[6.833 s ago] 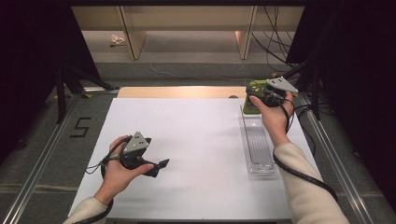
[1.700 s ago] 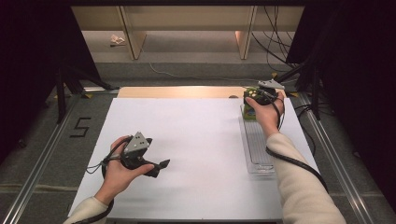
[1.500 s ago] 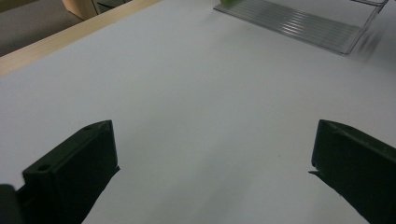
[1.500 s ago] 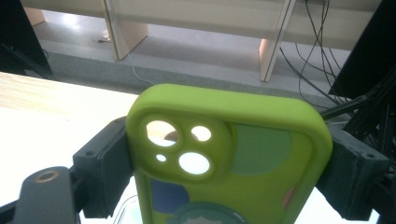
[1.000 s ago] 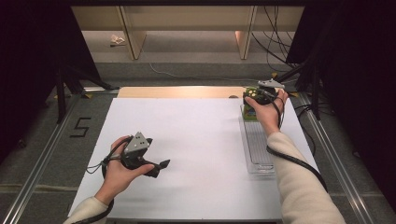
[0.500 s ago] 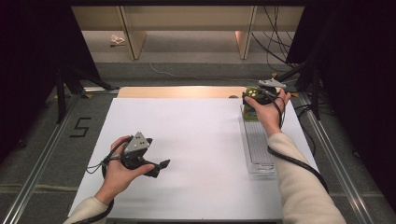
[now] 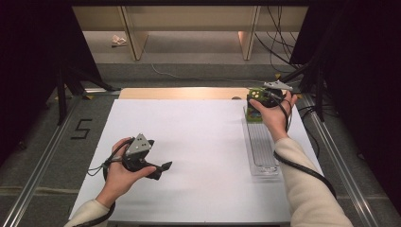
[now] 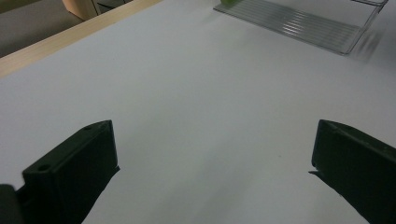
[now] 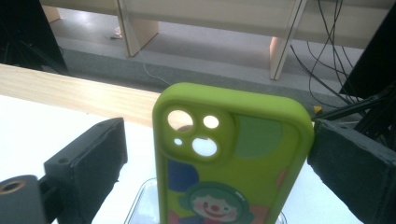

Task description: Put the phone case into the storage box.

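1. Case point(image 9: 231, 158) is the thing in hand: a lime-green phone case standing upright at the far end of the rack point(image 7: 262, 146), near the table's right far corner.
2. Nearest, the left gripper point(image 7: 161, 169) rests low on the white table point(image 7: 198, 142), held in the left hand point(image 7: 124, 168). Its jaws stand wide apart with bare tabletop between them, as the left gripper view shows.
3. Between that gripper and the case lies a broad stretch of white surface; the two grippers are well apart.
4. On the right, the clear ribbed rack runs lengthwise away from the person. The right forearm and sleeve point(image 7: 307, 189) lie along it and cover part of it in the high view.
5. Farther on, the right hand point(image 7: 272, 113) holds the right gripper point(image 9: 215, 149) at the case. Its jaws have just been opening; the case stands between them. There is a clear gap at the left jaw, while the right jaw sits at the case's edge, so nothing is clamped.
6. Seen close, the case has a raised camera block with round cut-outs near its top left, coloured patches, and a clown face with green hair lower down.
7. Beyond the table's wooden far edge point(image 7: 184, 92) stand pale shelf legs point(image 7: 135, 40), and cables point(image 7: 279, 28) trail at the right.
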Tool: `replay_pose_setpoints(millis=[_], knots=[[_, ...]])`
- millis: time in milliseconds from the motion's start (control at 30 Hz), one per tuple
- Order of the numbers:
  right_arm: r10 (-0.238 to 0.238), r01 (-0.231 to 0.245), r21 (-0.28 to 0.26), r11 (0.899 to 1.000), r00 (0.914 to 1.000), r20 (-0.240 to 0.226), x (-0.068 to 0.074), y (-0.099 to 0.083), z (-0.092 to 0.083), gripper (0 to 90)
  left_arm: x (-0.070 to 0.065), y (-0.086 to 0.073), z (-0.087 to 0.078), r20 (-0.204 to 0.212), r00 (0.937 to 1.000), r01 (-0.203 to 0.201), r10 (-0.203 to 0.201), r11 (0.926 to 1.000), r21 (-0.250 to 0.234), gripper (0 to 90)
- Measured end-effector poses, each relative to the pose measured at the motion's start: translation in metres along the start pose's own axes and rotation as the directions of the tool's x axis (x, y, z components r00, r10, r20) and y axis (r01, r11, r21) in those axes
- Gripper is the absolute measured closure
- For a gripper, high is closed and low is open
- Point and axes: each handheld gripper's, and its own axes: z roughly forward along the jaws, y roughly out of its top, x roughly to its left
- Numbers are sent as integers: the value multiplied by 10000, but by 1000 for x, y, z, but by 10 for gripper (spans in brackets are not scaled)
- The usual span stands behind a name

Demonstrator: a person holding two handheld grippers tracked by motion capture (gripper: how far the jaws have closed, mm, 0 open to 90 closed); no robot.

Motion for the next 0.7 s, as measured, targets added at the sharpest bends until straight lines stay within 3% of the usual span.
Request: replay_pose_setpoints(millis=[700], knots=[[-275, 274, -7, 9996, 9991, -329, 9, -5, -29, 77, -1, 0, 0, -22, 10000, 9, -9, 10000, -25, 0]])
